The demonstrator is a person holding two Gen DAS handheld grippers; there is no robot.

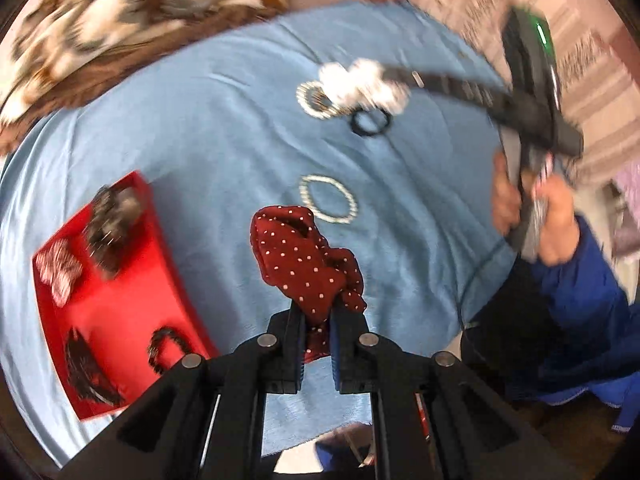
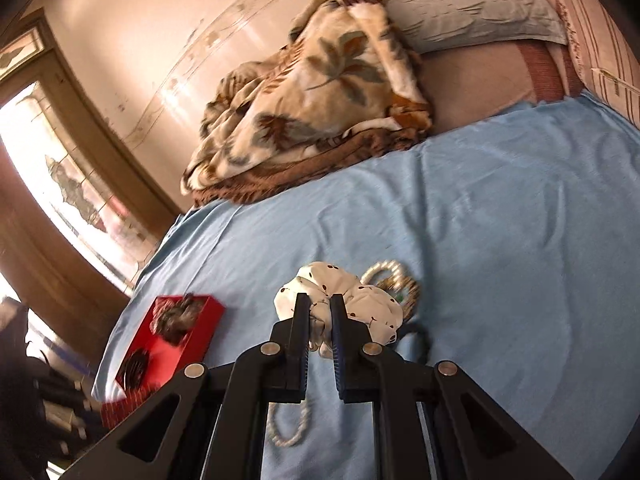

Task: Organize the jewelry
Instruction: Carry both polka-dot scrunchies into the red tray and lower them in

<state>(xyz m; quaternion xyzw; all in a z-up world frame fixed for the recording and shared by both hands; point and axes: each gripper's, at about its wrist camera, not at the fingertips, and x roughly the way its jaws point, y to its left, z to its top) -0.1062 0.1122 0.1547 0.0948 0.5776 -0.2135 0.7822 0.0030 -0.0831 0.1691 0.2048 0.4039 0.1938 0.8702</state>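
My left gripper [image 1: 316,314] is shut on a dark red scrunchie with white dots [image 1: 300,256], which hangs above the blue sheet [image 1: 420,208]. In the right wrist view, my right gripper [image 2: 320,306] is shut on a white scrunchie with dark specks [image 2: 372,308]. The left wrist view shows that same white scrunchie [image 1: 352,84], blurred, at the tip of the right gripper [image 1: 398,76]. A red box [image 1: 128,312] [image 2: 200,344] to the left holds several dark and patterned scrunchies. On the sheet lie a pearl bracelet [image 1: 328,199] [image 2: 288,428], more beaded bracelets [image 1: 314,100] [image 2: 394,280] and a black hair tie [image 1: 370,122].
A person's hand [image 1: 552,220] in a blue sleeve [image 1: 592,312] grips the right tool. A leaf-patterned blanket [image 2: 312,100] and a pillow [image 2: 472,4] lie at the bed's far end. A window [image 2: 60,184] is to the left.
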